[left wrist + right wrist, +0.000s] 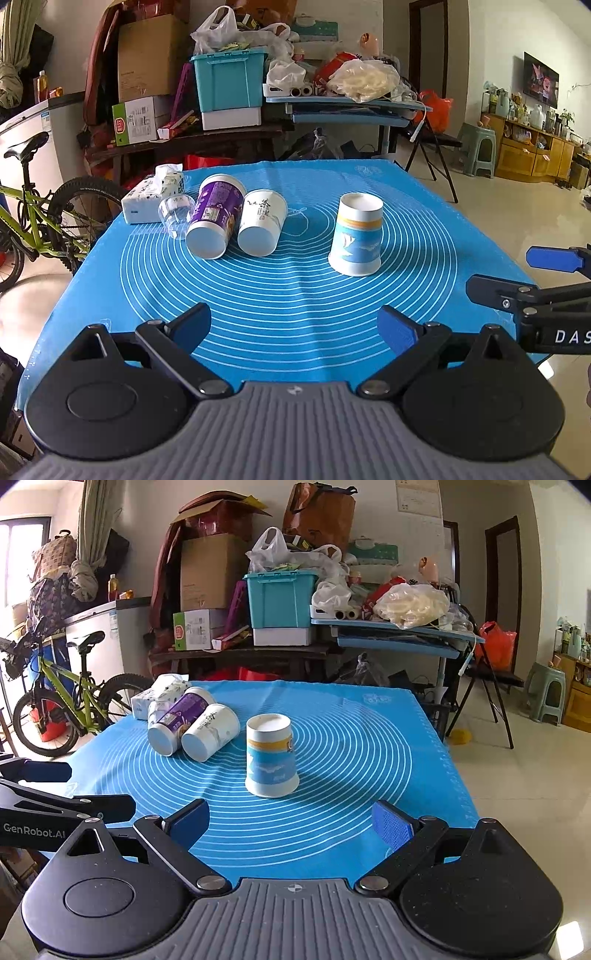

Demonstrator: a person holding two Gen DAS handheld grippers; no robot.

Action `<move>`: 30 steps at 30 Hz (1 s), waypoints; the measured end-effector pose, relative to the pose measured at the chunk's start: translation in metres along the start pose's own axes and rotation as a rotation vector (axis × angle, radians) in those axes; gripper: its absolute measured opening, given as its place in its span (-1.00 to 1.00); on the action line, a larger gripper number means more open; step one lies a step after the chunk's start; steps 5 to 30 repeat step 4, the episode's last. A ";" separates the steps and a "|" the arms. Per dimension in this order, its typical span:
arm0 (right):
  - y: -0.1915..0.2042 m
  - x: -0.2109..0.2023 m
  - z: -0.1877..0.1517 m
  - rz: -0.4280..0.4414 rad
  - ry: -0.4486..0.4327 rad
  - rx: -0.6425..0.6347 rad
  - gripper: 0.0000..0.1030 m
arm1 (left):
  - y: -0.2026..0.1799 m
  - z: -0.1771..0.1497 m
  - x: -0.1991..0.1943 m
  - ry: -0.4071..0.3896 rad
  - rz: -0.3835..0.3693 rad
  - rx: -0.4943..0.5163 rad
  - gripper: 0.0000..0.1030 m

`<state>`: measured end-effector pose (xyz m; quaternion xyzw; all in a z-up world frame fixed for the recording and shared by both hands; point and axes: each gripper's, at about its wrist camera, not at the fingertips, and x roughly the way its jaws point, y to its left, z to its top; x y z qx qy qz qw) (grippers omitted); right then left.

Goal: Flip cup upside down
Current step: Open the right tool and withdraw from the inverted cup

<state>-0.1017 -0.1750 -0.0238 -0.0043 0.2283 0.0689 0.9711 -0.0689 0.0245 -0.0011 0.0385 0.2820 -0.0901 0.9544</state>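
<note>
The left gripper stood wide open at the bottom of its frame, holding and touching nothing. The right gripper was likewise spread wide and empty. The blue cup stood mouth-down on the mat, centre frame, just above the right gripper's gap and apart from it. Three more cups lay on their sides at centre left beside a tissue pack.

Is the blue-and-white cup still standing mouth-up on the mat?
No, the blue-and-white cup stands upside down on the blue mat, closed base up and wider rim down.
</note>
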 end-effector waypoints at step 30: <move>0.000 0.002 -0.001 -0.001 0.007 0.004 0.87 | 0.002 0.000 0.001 0.006 0.001 -0.002 0.86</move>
